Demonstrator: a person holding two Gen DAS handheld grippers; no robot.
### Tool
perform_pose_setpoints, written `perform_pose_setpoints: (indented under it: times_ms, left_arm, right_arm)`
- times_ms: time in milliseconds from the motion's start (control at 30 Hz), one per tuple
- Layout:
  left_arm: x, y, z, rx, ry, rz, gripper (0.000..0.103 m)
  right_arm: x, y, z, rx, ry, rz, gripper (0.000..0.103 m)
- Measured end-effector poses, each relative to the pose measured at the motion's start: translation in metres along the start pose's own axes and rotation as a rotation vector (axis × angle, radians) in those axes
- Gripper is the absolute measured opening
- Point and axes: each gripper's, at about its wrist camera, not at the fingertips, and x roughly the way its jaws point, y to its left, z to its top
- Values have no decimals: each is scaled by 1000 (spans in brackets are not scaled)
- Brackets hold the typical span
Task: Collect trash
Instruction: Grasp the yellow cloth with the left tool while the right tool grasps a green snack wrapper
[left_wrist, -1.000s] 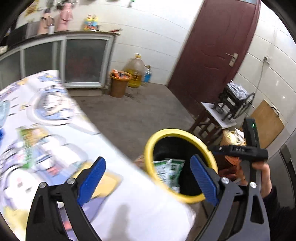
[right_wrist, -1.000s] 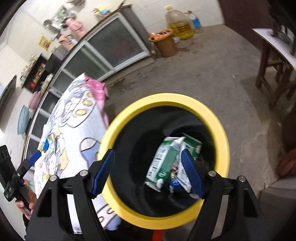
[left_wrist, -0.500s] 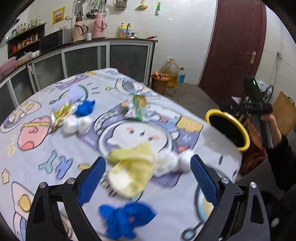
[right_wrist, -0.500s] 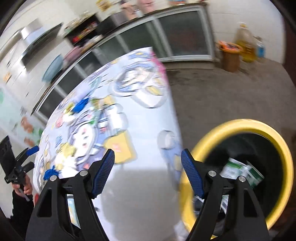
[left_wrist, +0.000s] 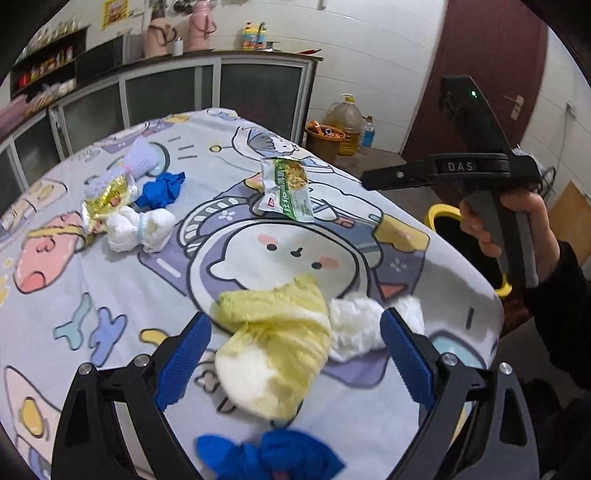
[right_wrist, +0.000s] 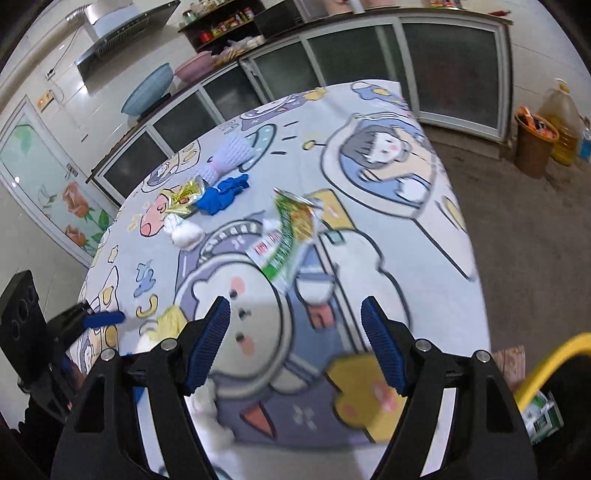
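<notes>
Between pickups: left gripper jaws spread wide and empty, poised above the yellow-white crumpled wrapper at the near edge of the cartoon tablecloth, with a white tissue wad just to its right and a blue crumpled glove nearer. Right gripper also wide open with nothing in it, over the cloth, the green snack packet farther off; the yellow-rimmed bin sits at near right, a carton already inside. Likely next move: drop the left jaws around the yellow wrapper, pinch the soft bulk firmly, carry it right to the bin; gold wrapper, far blue wad and white wad at far left remain to collect.
</notes>
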Motion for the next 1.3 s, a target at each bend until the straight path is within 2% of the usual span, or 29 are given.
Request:
perform_pose_setpoints:
  times_ms: [200,433,533,733,867,900,967,1067,1300]
  left_arm:
    - [23,-2,8,-14,31,-17,89]
    - [46,8,13,-51,84,-25,89]
    - [52,11,12,-54,97,-27,85]
    - [65,18,7,-70,141,-3,65]
    - [62,23,5,-91,136,14,38]
    - [61,25,5,-102,133,9,29]
    - [57,30,4,-132,126,-15,22]
    - [43,32,3,-141,96,-15,18]
    - [-4,29,6,-142,3,2,17]
  right_arm:
    - [31,6,20,4,26,-16,71]
    - [58,-7,35,51,44,-52,68]
    - [69,-10,38,64,62,-54,66]
    - [87,-10,37,66,103,-60,55]
    - [91,-8,36,61,113,-91,20]
    - [90,-8,36,64,108,-88,17]
    - [85,-8,37,67,96,-89,11]
    - [72,-5,37,69,74,-72,8]
    - [35,8,36,63,28,4,8]
